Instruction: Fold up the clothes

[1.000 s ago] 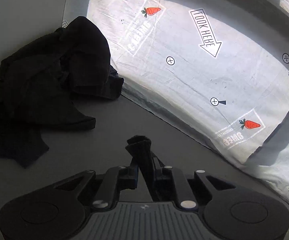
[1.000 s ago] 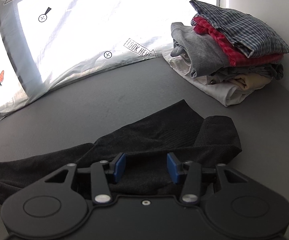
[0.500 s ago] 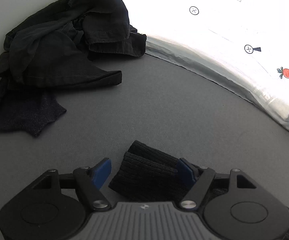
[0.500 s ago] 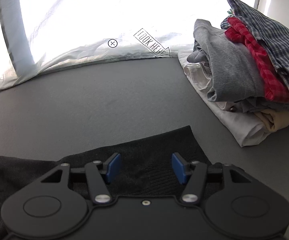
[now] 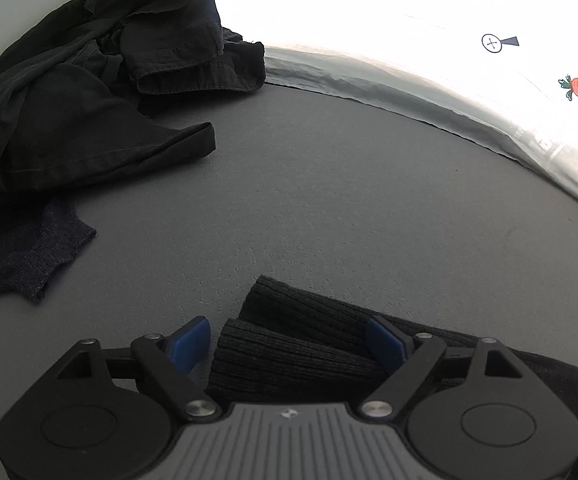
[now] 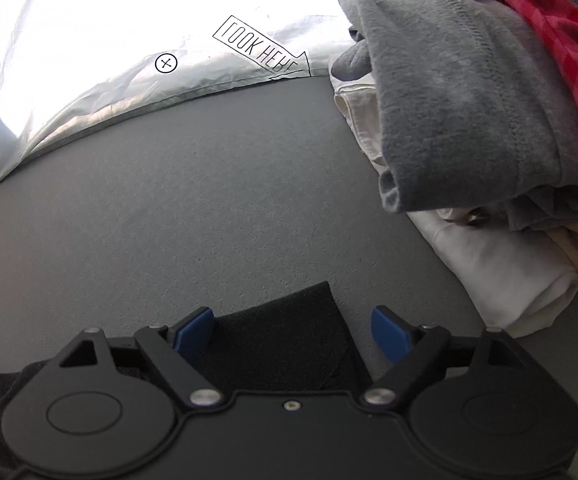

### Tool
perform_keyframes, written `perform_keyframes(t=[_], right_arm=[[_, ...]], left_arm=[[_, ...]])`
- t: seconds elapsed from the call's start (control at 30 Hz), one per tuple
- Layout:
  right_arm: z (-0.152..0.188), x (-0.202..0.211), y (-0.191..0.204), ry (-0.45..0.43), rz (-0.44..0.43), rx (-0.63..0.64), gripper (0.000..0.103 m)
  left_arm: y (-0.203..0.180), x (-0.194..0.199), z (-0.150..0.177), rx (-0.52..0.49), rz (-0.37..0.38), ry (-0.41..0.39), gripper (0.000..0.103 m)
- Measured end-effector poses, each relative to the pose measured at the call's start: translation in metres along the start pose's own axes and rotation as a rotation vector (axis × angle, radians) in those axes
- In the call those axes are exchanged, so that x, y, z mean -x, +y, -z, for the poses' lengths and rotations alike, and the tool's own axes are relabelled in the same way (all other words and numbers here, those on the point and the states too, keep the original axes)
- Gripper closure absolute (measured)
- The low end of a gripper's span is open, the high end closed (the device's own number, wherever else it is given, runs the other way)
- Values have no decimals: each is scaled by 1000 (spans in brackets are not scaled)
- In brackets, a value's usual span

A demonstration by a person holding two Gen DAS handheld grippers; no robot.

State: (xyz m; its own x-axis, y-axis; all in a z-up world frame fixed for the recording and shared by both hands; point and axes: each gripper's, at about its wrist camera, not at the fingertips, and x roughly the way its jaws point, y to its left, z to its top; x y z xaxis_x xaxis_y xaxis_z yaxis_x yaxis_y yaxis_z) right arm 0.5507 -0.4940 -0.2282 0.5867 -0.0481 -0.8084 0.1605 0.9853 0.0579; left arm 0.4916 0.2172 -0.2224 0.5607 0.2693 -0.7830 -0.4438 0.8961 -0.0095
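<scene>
A dark ribbed knit garment [image 5: 297, 344] lies flat on the grey table. My left gripper [image 5: 289, 340] is open, its blue pads on either side of the garment's ribbed end, low over it. My right gripper [image 6: 293, 334] is open too, astride a corner of the same dark garment [image 6: 285, 344]. Neither pair of pads presses the cloth.
A heap of black clothes [image 5: 81, 100] lies at the far left. A stack of folded clothes [image 6: 489, 120], grey, red, plaid and white, stands close at the right. A white printed sheet [image 6: 129, 60] runs along the back of the grey table [image 5: 329, 200].
My left gripper let go of the dark cloth, opened and came down over the garment's ribbed end. My right gripper moved forward and right, closer to the folded stack, staying open.
</scene>
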Motion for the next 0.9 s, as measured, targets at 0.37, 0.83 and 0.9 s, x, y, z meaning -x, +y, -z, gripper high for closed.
perform_keyframes(t=[0.37,0.83,0.9], right_arm=[[-4,29,-1,-67,1,52,99],[-60,36,10,-245,157,-23,94],[-59,19,22,-187,245,47,86]], left_arm=[[-12,12,-4,-102,61,-12,93],[-34,28,-71,-84,64,-182,82],[-35,3,-67,-65,-5,-100,77]])
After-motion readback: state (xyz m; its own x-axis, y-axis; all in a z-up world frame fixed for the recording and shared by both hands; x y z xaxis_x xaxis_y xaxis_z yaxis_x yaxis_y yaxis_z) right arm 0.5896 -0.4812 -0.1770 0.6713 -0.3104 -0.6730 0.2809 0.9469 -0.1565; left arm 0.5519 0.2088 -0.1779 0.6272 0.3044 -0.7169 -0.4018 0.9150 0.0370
